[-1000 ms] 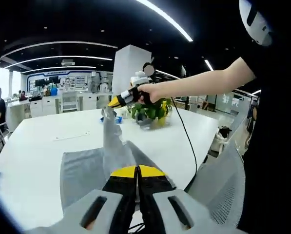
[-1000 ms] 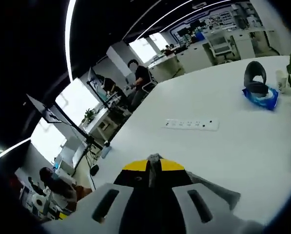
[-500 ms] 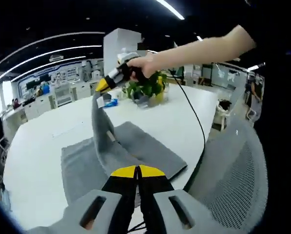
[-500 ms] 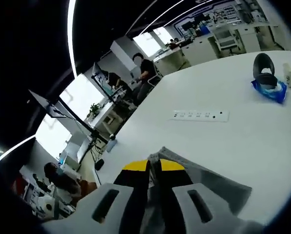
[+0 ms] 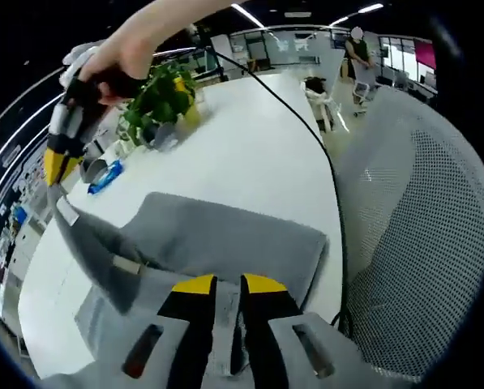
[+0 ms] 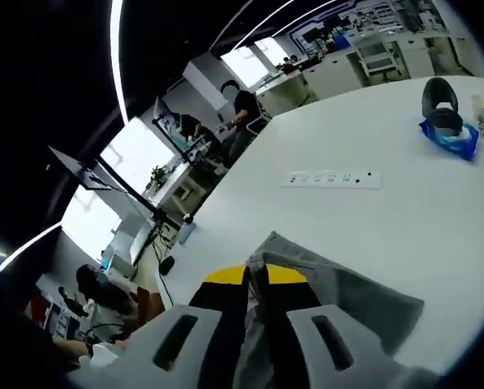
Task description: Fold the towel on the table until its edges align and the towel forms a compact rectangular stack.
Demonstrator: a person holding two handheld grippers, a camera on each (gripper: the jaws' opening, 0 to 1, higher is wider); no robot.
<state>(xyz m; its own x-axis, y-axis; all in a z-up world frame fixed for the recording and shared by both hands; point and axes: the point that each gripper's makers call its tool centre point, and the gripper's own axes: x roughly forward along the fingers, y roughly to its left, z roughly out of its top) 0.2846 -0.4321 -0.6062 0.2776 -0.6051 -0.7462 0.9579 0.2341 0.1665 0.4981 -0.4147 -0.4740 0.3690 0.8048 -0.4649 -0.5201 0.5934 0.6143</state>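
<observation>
A grey towel (image 5: 225, 243) lies on the white table (image 5: 250, 162), with one part lifted off it at the left. My left gripper (image 5: 224, 285) is shut on the towel's near edge, and grey cloth shows between its yellow-tipped jaws. In the left gripper view a hand holds my right gripper (image 5: 55, 185) at the upper left, pinching a raised towel corner with a white label. The right gripper view has my right gripper (image 6: 256, 274) shut on that corner, and the towel (image 6: 347, 296) hangs down to the table (image 6: 420, 219).
A potted plant (image 5: 156, 93) and a blue packet (image 5: 105, 175) stand at the table's far side. A grey mesh chair (image 5: 424, 227) and a black cable (image 5: 306, 121) are at the right. A white power strip (image 6: 332, 179) and a black object (image 6: 441, 99) on blue wrapping lie ahead. People sit at distant desks.
The right gripper has carried its towel corner lower and across to the left. The left gripper's view has swung down over the towel, which now lies flatter.
</observation>
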